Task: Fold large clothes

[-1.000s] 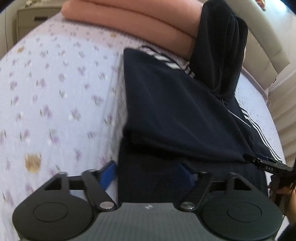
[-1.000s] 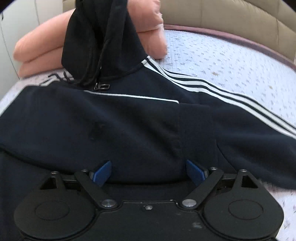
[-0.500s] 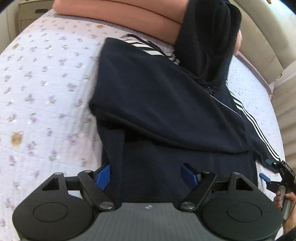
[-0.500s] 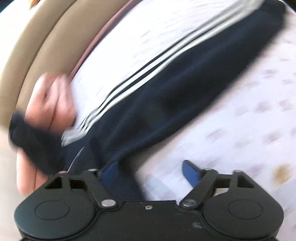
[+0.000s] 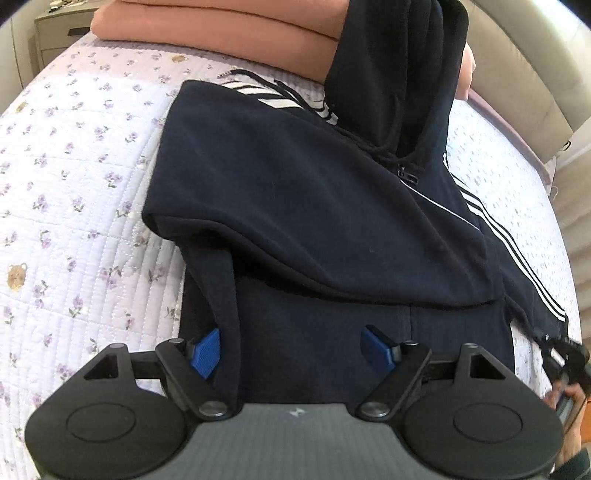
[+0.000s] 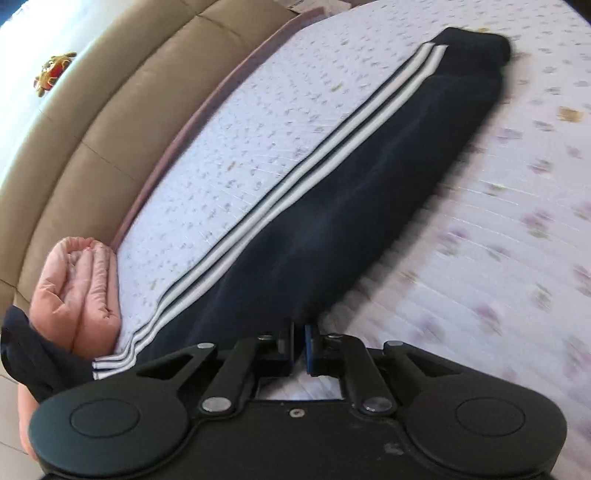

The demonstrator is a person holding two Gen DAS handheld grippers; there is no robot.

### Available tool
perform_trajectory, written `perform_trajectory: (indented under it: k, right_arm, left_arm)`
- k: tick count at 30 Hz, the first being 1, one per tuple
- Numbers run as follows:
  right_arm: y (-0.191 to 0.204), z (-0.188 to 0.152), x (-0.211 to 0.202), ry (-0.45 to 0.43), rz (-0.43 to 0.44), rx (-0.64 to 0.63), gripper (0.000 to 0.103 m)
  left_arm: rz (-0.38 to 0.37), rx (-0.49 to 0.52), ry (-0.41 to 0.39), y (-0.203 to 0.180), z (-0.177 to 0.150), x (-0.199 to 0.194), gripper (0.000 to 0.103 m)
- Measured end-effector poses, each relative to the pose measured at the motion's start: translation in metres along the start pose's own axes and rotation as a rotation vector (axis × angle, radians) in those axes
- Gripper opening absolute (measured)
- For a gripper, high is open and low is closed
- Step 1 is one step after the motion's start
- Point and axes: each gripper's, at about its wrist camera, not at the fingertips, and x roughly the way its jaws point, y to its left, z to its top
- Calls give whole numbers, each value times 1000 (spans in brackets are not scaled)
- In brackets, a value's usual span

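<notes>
A navy hoodie (image 5: 295,206) with white sleeve stripes lies on the flowered bed. One side is folded over the body, and its hood (image 5: 399,74) leans on the pink blankets. My left gripper (image 5: 291,350) is open, its blue pads (image 5: 205,350) either side of the hoodie's lower body. My right gripper (image 6: 299,349) is shut on the edge of the striped sleeve (image 6: 332,206), which stretches away across the bed to its cuff (image 6: 480,44). The right gripper also shows in the left wrist view (image 5: 565,354), at the sleeve's lower edge.
Folded pink blankets (image 5: 221,29) lie at the head of the bed, also in the right wrist view (image 6: 77,291). A beige padded bed frame (image 6: 110,103) curves round the mattress. A nightstand (image 5: 59,33) stands at the far left.
The right gripper swung from over the hoodie's body to the striped sleeve and closed on its edge. The left gripper drew back a little and stayed open.
</notes>
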Motion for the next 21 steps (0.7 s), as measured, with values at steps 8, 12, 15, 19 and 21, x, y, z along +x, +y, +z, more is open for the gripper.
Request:
perform_trajectory:
  k: [8, 12, 15, 19, 21]
  right_arm:
    - [-30, 17, -7, -100, 75, 111, 67]
    - [-45, 40, 9, -169, 88, 129, 60]
    - [-42, 53, 13, -192, -28, 127, 5]
    - [-42, 44, 3, -176, -65, 150, 5]
    - [-47, 44, 8, -194, -23, 169, 8]
  left_arm:
    - [0, -25, 13, 0, 2, -1, 80]
    - [-15, -51, 10, 5, 3, -1, 80]
    - [-23, -74, 8, 8, 3, -2, 80]
    - [-21, -72, -1, 8, 3, -7, 79]
    - [-20, -76, -1, 9, 3, -7, 79]
